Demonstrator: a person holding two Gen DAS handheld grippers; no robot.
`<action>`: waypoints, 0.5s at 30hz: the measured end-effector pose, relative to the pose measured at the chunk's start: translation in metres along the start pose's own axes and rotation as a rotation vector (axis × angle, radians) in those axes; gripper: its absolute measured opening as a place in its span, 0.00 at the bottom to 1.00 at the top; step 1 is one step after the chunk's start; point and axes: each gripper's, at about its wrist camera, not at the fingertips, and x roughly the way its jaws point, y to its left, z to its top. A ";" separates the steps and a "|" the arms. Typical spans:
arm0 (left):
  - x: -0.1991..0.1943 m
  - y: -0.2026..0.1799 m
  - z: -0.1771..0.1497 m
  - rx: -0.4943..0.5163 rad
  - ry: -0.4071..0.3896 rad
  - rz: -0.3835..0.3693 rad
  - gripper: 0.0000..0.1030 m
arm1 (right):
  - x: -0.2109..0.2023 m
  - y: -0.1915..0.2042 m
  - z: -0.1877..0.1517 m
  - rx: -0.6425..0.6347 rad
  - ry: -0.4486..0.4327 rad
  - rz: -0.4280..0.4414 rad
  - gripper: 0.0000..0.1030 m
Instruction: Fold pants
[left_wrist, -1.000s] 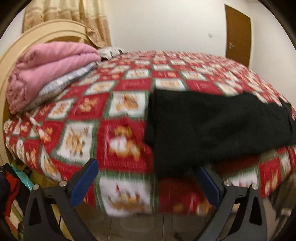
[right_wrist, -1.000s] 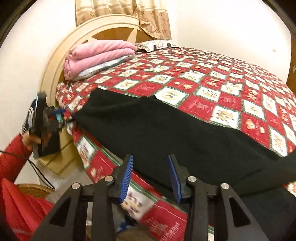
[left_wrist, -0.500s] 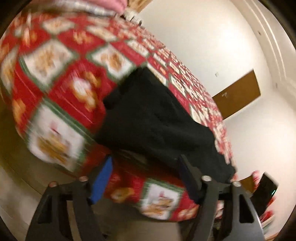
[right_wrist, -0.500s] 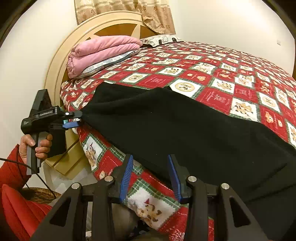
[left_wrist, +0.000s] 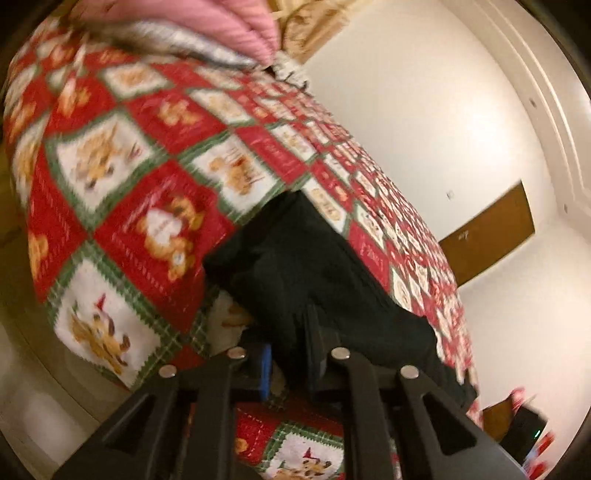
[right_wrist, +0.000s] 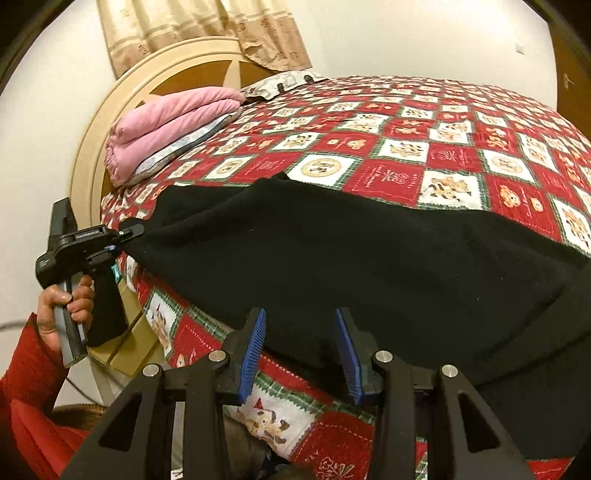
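At bed's edge, left gripper (left_wrist: 291, 354) pinches black pants (left_wrist: 314, 266).

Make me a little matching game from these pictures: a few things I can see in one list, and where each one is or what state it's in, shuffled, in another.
Things:
1. black pants
2. pink blanket
3. left gripper
4. right gripper

States:
A. folded in a stack by the headboard
B. jaws apart, at the near hem, pinching nothing
C. spread along the near edge of the quilt
D. shut on a corner of the cloth

Pairs: 1-C, 2-A, 3-D, 4-B
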 end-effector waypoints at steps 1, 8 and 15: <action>0.000 -0.005 0.003 0.028 -0.004 -0.003 0.12 | 0.001 -0.002 0.001 0.008 0.000 0.001 0.39; -0.017 -0.038 0.054 0.147 -0.137 -0.154 0.10 | -0.002 -0.013 0.008 0.071 -0.022 -0.014 0.39; 0.021 0.000 0.045 0.191 -0.058 -0.024 0.10 | 0.005 -0.019 0.008 0.090 -0.004 -0.009 0.39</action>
